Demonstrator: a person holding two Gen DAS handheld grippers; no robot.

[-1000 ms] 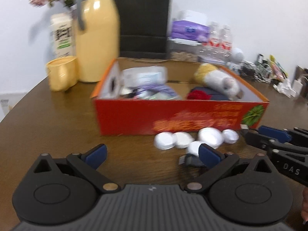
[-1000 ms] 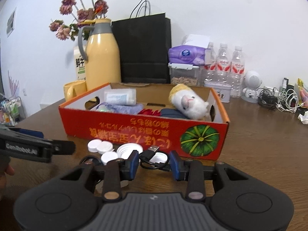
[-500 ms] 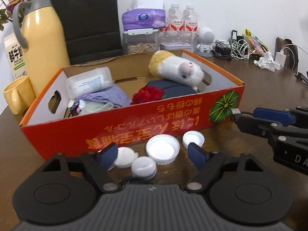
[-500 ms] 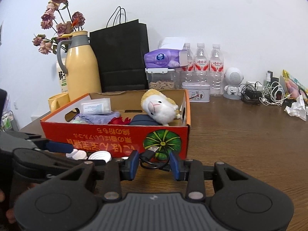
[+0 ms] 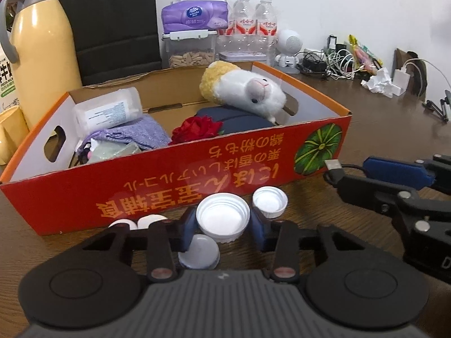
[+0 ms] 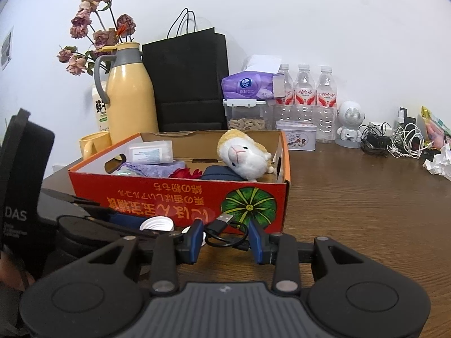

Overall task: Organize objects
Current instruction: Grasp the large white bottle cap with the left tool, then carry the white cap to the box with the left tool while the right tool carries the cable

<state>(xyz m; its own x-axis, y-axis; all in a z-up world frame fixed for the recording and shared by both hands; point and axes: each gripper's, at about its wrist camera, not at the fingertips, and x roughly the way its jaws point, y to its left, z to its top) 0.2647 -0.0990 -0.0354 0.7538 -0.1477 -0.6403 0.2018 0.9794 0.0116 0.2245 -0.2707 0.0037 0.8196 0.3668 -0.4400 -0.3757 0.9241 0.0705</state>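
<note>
Several white bottle caps lie on the brown table in front of a red cardboard box (image 5: 157, 194). My left gripper (image 5: 223, 224) is down among them, its jaws closing on the large white cap (image 5: 222, 219), and both blue pads touch its rim. A smaller cap (image 5: 270, 201) sits just to its right, and another cap (image 5: 198, 255) lies under the fingers. My right gripper (image 6: 225, 236) is shut on a coiled black USB cable (image 6: 222, 225), held low by the box's front right corner. The cable's plug (image 5: 334, 166) sticks out past the fingertips.
The box holds a white plush animal (image 5: 248, 91), a red flower (image 5: 197, 131), purple cloth and a plastic case. Behind it stand a yellow thermos (image 6: 131, 98), a yellow mug, a black paper bag (image 6: 191, 79), tissues, water bottles (image 6: 305, 95) and tangled chargers (image 6: 394, 140).
My left gripper moved in over the caps and its jaws narrowed from wide open onto the large white cap. The right gripper kept its hold on the cable and shifted slightly.
</note>
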